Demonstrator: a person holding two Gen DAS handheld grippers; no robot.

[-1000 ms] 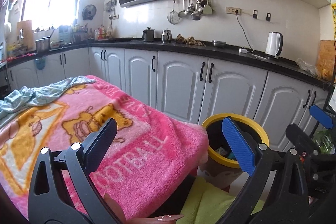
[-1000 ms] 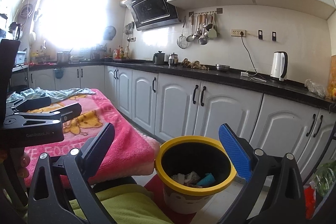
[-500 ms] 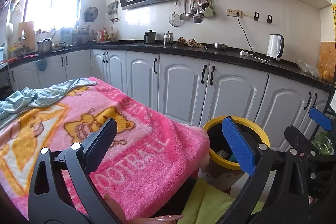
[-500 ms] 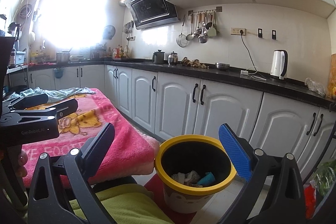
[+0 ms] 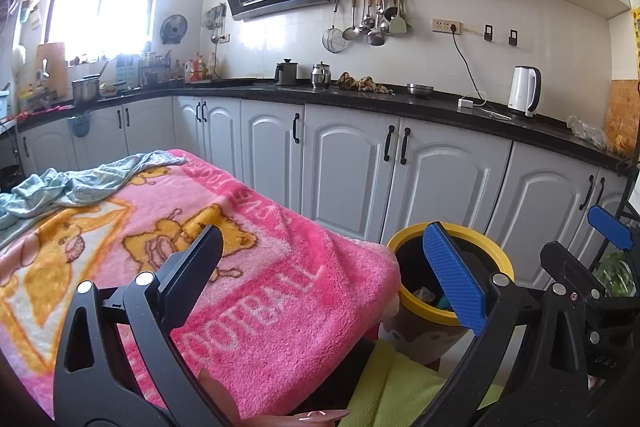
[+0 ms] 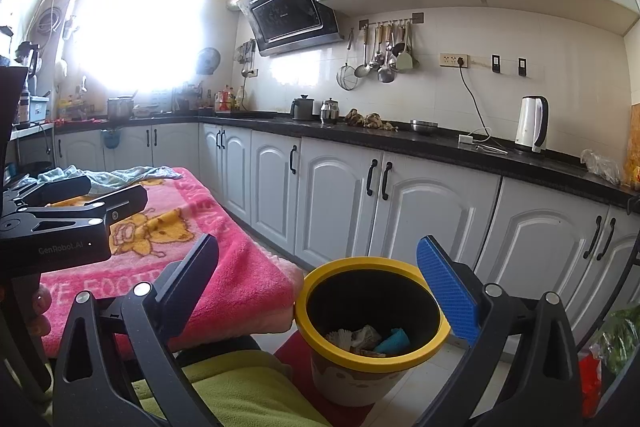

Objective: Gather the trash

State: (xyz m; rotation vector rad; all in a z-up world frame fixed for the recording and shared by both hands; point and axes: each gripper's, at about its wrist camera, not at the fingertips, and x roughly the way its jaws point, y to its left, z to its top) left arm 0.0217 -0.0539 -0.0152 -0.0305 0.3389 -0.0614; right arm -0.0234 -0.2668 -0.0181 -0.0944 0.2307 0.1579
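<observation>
Right gripper (image 6: 318,281) hangs wide and empty above the yellow-rimmed bin (image 6: 370,311), which sits on the floor beside the pink blanket (image 6: 224,267) and holds scraps; left gripper (image 5: 324,261) is equally wide and empty. No loose trash shows, so scan the blanket before reaching

Fluffy pink fleece blanket (image 5: 280,291), glossy black stone countertop (image 5: 400,105), smooth plastic yellow-rimmed bin (image 6: 372,351).
</observation>
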